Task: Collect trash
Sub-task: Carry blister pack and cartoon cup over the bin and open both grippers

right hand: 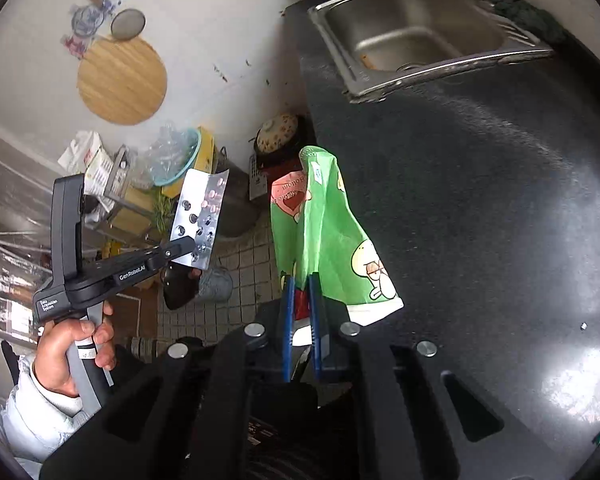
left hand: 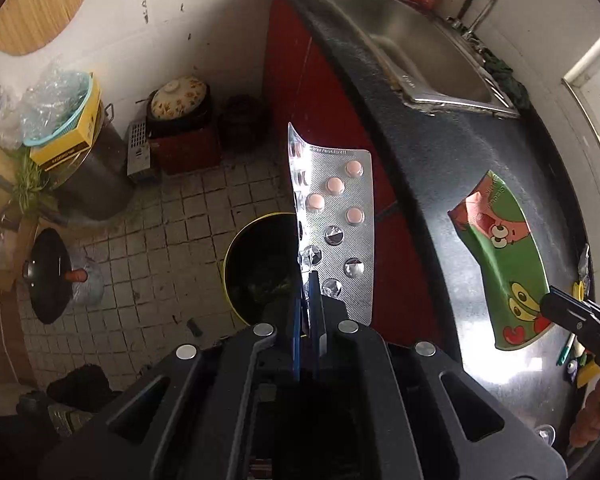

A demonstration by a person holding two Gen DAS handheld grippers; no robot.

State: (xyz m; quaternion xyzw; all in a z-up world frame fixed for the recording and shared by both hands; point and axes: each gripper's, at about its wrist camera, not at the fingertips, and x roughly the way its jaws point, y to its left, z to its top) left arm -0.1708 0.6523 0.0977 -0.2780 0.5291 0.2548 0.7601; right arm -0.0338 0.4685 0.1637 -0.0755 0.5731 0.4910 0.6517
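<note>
My left gripper [left hand: 311, 280] is shut on a silver blister pack [left hand: 336, 224] that holds a few pink pills and several burst pockets. It hangs above a yellow-rimmed trash bin [left hand: 256, 272] with a dark liner on the tiled floor. My right gripper [right hand: 302, 280] is shut on a green cartoon-printed snack wrapper [right hand: 324, 232], held over the edge of the dark countertop [right hand: 480, 208]. The right wrist view shows the left gripper [right hand: 188, 246] with the blister pack [right hand: 200, 216] at the left. The left wrist view shows the wrapper [left hand: 500, 256] and the right gripper [left hand: 550, 300].
A steel sink [right hand: 412, 36] is set in the countertop at the back. On the floor stand a metal pot with a yellow box [left hand: 72, 132], a lidded casserole [left hand: 180, 100] and a black wok [left hand: 48, 276]. Small items [left hand: 576, 356] lie on the counter's right end.
</note>
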